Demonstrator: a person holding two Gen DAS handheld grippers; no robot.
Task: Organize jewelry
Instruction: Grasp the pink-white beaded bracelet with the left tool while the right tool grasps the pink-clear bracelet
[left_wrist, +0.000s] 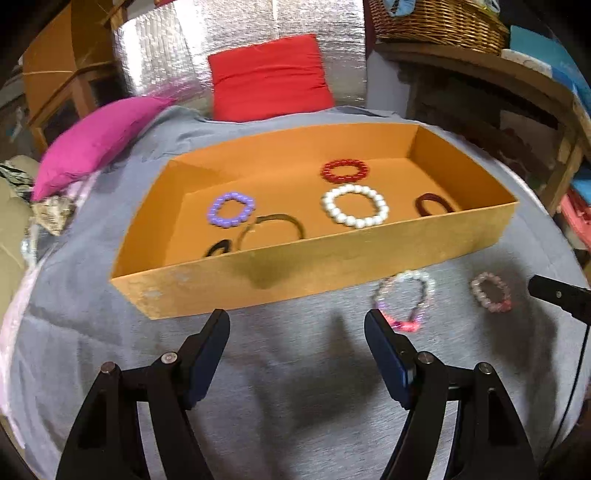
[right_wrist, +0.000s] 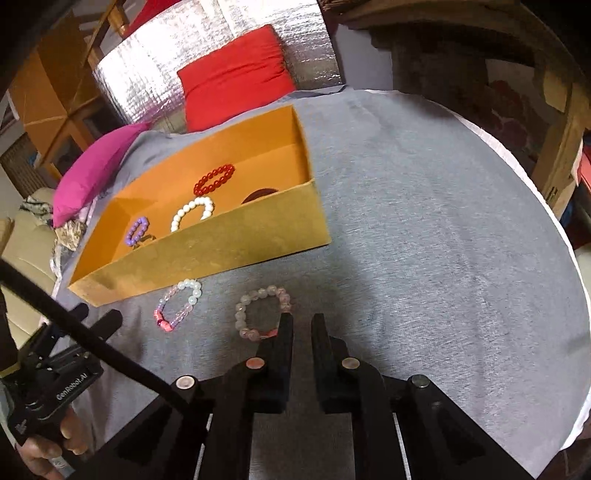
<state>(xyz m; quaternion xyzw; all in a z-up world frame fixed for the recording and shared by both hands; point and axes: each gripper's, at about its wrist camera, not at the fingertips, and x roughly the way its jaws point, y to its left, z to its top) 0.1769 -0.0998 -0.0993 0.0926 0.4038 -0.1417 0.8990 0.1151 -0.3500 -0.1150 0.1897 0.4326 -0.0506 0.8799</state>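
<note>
- Where the orange box (left_wrist: 332, 266) sits on the grey cloth (left_wrist: 295, 387), its near wall cuts off a thin metal bangle (left_wrist: 271, 227) and two dark rings; purple, white and red bracelets lie inside in full view.
- Outside, a clear bracelet (right_wrist: 180, 303) and a pink bracelet (right_wrist: 260, 312) lie blurred.
- My left gripper (left_wrist: 297, 343) hangs spread, empty.
- My right gripper (right_wrist: 302, 325) looks clenched beside the pink bracelet; I can't tell if it pinches it.

It was a lived-in home: red cushion (left_wrist: 269, 77) and pink cushion (left_wrist: 96, 144) lay beyond the grey-clothed surface (right_wrist: 424, 221), with a wicker basket (left_wrist: 439, 22) on a wooden shelf (left_wrist: 480, 70) nearby.
</note>
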